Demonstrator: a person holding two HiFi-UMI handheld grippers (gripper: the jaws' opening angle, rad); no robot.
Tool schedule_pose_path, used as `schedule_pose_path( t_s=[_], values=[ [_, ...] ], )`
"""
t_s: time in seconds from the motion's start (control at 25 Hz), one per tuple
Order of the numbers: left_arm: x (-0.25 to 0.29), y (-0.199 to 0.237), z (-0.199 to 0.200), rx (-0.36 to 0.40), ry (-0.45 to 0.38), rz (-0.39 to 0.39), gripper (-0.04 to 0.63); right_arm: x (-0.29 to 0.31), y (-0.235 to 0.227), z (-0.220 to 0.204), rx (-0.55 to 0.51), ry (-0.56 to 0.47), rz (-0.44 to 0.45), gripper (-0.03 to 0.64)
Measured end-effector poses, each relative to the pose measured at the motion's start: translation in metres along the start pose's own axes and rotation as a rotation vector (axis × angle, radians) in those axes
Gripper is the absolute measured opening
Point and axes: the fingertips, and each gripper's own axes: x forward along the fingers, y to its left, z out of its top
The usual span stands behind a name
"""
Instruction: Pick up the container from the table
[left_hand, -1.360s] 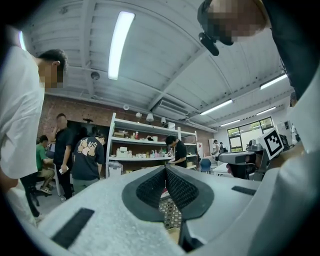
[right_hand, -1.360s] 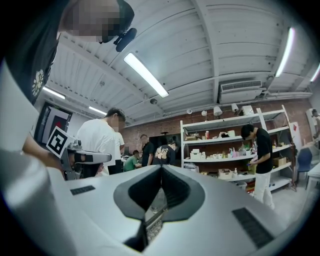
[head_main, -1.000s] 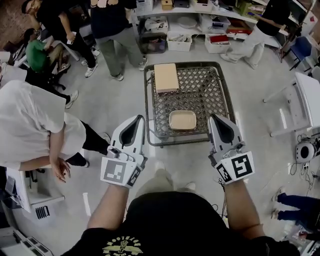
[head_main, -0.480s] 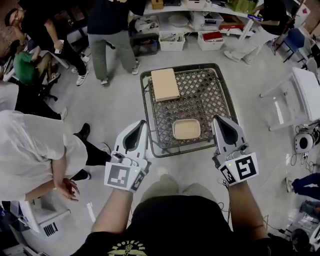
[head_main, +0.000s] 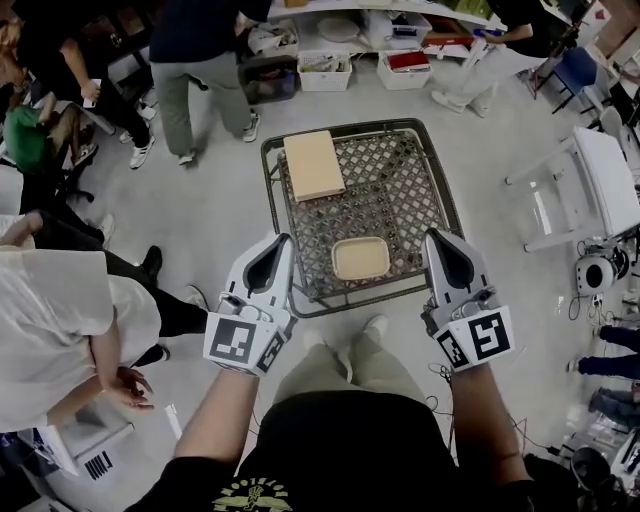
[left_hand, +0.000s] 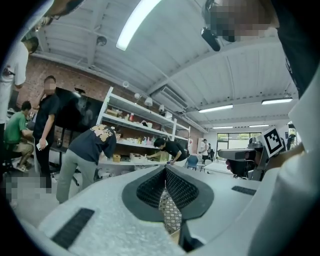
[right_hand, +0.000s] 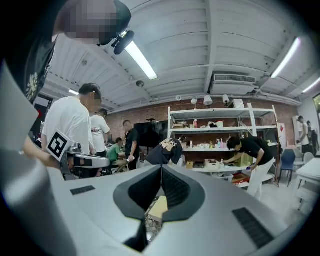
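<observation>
The container (head_main: 360, 258), a shallow beige rectangular tray, sits near the front edge of a metal lattice table (head_main: 400, 190). My left gripper (head_main: 283, 238) is shut and empty, held level just left of the table's front corner. My right gripper (head_main: 430, 234) is also shut and empty, at the table's right side. The container lies between the two, touching neither. In the left gripper view the jaws (left_hand: 165, 167) meet at the tip, with lattice showing through the gap below. In the right gripper view the jaws (right_hand: 161, 166) are likewise together.
A tan flat box (head_main: 313, 165) lies on the table's far left corner. Several people stand or sit at the left and back, one in white (head_main: 60, 300) close by. Shelves with bins (head_main: 405, 65) line the back. A white table (head_main: 610, 180) stands at the right.
Both grippers have moved forward and a little down, so the container now lies further in between them. Both stayed shut.
</observation>
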Motion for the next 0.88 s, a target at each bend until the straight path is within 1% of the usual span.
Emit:
schedule_pose_path(
  t_s=[0.24, 0.48, 0.6, 0.72, 0.88],
  values=[
    [0.021, 0.002, -0.018, -0.045, 0.045, 0.016, 0.009, 0.013, -0.016, -0.019, 0.028, 0.024, 0.033, 0.011],
    [0.032, 0.001, -0.044, -0.066, 0.109, 0.048, 0.009, 0.03, -0.03, -0.047, 0.064, 0.06, 0.081, 0.011],
    [0.037, -0.003, -0.061, -0.09, 0.132, 0.079, 0.009, 0.033, -0.039, -0.058, 0.06, 0.099, 0.105, 0.011],
    [0.044, -0.002, -0.078, -0.131, 0.16, 0.091, 0.009, 0.038, -0.046, -0.07, 0.057, 0.126, 0.111, 0.011],
    [0.053, -0.002, -0.105, -0.162, 0.211, 0.104, 0.009, 0.042, -0.053, -0.096, 0.062, 0.178, 0.119, 0.011]
  ],
)
